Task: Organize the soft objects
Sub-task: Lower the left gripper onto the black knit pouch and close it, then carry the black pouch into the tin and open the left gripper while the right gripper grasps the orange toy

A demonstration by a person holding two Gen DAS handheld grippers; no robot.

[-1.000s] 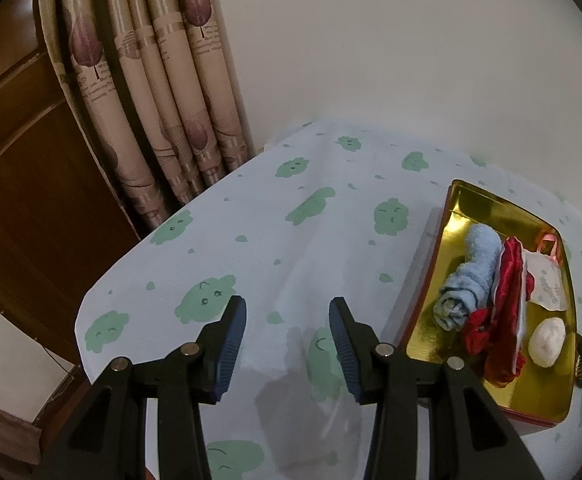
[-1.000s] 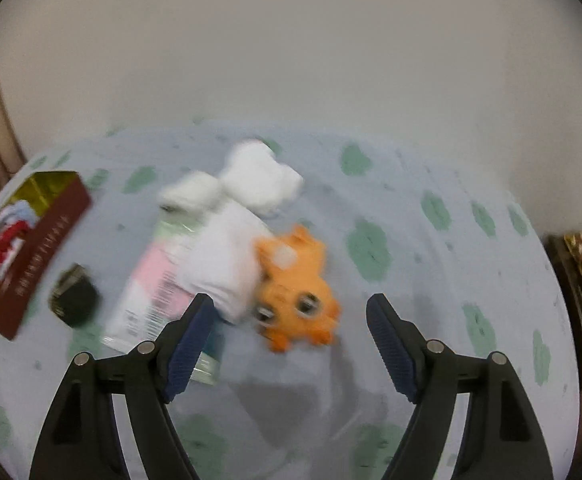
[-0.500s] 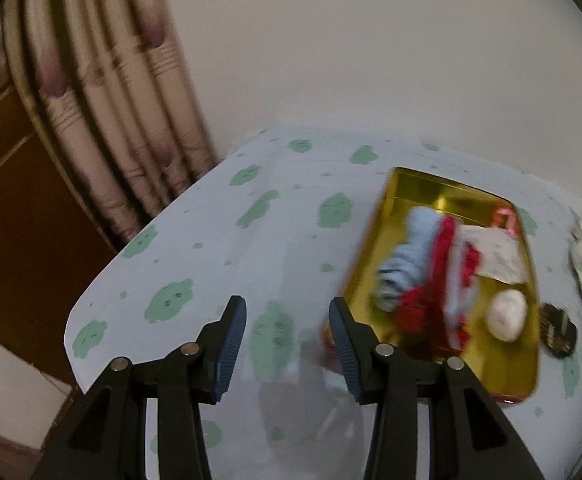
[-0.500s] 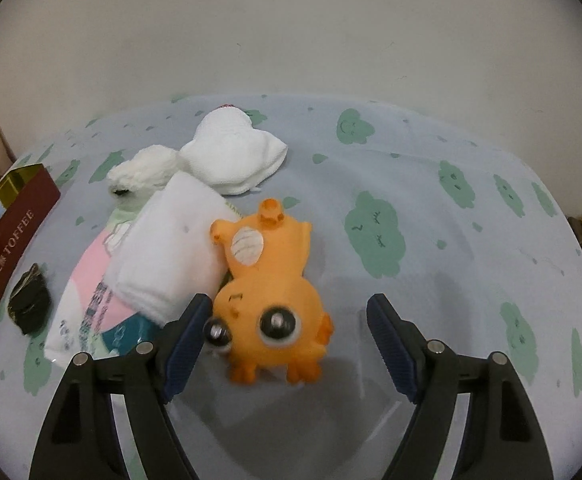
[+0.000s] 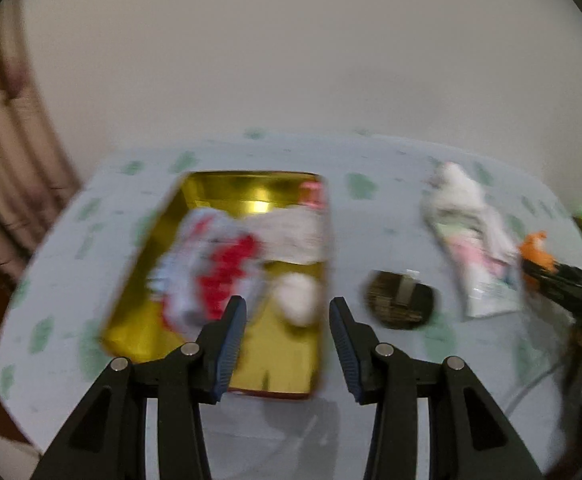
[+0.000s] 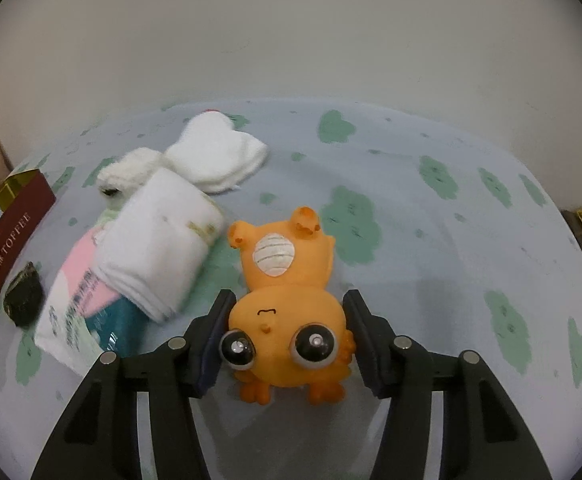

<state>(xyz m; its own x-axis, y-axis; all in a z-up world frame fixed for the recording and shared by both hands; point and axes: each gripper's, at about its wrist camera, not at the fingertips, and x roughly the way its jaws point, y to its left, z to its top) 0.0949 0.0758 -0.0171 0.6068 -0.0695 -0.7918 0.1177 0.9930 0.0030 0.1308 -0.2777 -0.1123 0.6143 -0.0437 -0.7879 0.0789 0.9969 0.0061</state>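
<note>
An orange big-eyed squeeze toy lies on the cloud-print tablecloth. My right gripper is closing, and its blue pads touch both sides of the toy's head. To the toy's left, a folded white towel rests on a tissue packet, with white socks behind them. My left gripper is open and empty above the near end of the gold tin. The blurred tin holds a red and white cloth, a white ball and a pale cloth.
A dark round object lies between the tin and the tissue packet. The tin's red side reads TOFFEE. A plain wall runs behind the table, a curtain hangs at the left, and the table's edge curves close at the right.
My left gripper swung right, from bare tablecloth to over the tin. My right gripper came down around the orange toy and its jaws narrowed onto the head.
</note>
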